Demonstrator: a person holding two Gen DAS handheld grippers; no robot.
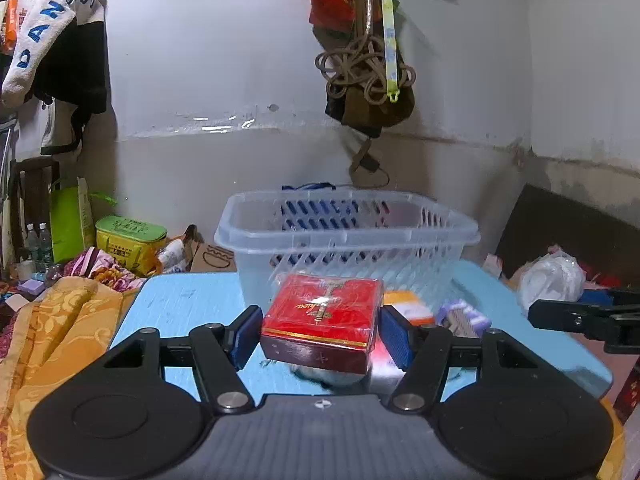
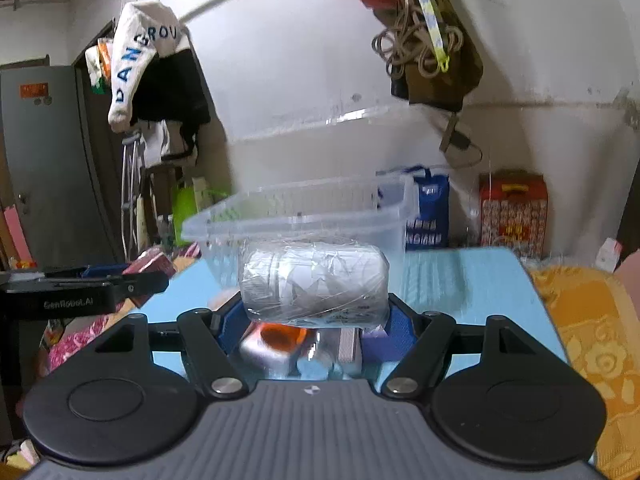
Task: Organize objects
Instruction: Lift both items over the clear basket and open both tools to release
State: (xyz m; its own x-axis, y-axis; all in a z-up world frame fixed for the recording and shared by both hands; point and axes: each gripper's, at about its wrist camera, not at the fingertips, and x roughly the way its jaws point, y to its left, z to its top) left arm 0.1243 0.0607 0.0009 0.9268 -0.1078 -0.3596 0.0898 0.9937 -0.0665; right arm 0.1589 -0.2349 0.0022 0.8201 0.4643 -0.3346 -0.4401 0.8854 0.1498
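In the left wrist view my left gripper (image 1: pixel 320 330) is shut on a red box with gold print (image 1: pixel 322 312), lifted above the light blue table (image 1: pixel 188 300). Behind it stands a clear slotted plastic basket (image 1: pixel 344 236). In the right wrist view my right gripper (image 2: pixel 316 320) is shut on a white roll wrapped in clear plastic (image 2: pixel 314 284), held above the table (image 2: pixel 460 280) just before the same basket (image 2: pixel 296 220). The right gripper shows at the right edge of the left view (image 1: pixel 588 318); the left gripper, with the red box (image 2: pixel 150 266), shows at the left of the right view (image 2: pixel 80 286).
Small items lie on the table under the grippers: an orange-and-white box (image 1: pixel 408 306), a purple pack (image 1: pixel 464 316), an orange-capped piece (image 2: pixel 280 338). Yellow patterned cloth (image 1: pixel 52 320) borders the table. A blue bag (image 2: pixel 428 208) and a red carton (image 2: pixel 514 212) stand by the wall. Ropes and bags (image 1: pixel 364 68) hang above.
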